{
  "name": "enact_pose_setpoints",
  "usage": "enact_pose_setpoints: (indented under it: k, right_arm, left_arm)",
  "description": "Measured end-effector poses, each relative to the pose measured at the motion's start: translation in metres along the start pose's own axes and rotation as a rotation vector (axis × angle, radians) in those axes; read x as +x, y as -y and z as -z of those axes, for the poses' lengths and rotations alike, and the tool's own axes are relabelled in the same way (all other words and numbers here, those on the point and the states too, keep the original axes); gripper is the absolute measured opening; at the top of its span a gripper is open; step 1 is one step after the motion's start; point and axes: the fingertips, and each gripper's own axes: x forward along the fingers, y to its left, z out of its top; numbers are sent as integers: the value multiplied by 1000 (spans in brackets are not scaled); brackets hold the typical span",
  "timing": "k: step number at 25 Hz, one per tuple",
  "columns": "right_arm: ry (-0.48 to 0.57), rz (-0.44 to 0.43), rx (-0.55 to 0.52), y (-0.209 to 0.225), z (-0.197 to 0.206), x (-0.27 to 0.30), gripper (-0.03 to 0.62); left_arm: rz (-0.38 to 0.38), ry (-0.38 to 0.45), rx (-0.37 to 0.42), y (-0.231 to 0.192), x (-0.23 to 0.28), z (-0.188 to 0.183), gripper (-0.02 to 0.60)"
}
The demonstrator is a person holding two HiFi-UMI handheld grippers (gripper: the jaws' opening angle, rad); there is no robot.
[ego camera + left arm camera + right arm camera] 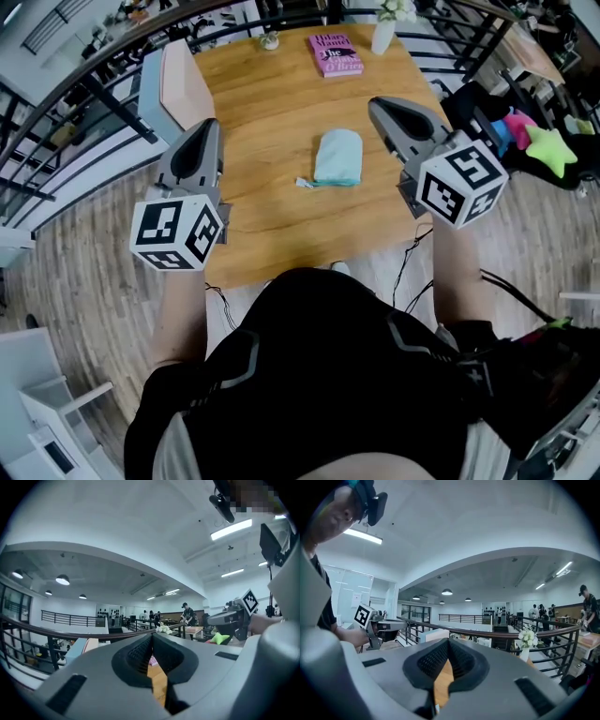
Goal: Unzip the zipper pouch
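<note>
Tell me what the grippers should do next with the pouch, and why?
Probably lower the left gripper toward the pull tab at the pouch's near-left corner, opening its jaws on the way. It and the right gripper hang shut and empty above the table, touching nothing, and the tab lies nearer the left one. Whether the zip is already open, I can't tell.

Wooden table [281,141] on plank floor [84,309], black railing [75,84] behind.

Bright, even ceiling-strip light — soft shadows, heavy fisheye warp, dark corners.
</note>
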Motion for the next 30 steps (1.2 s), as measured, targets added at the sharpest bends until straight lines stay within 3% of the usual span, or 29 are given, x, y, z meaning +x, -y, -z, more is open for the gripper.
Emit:
enact_pose_setpoints:
  k: [8, 20, 30]
  right_arm:
    - [-19, 30, -70, -1, 0, 0, 8]
    - [-23, 60, -44, 10, 6, -4, 8]
    - [-10, 116, -90, 19, -1, -7, 9]
  left_arm:
    - [19, 4, -56, 1, 1, 4, 29]
    - [29, -29, -29, 9, 10, 12, 29]
    - [21, -32, 40, 18, 12, 6, 29]
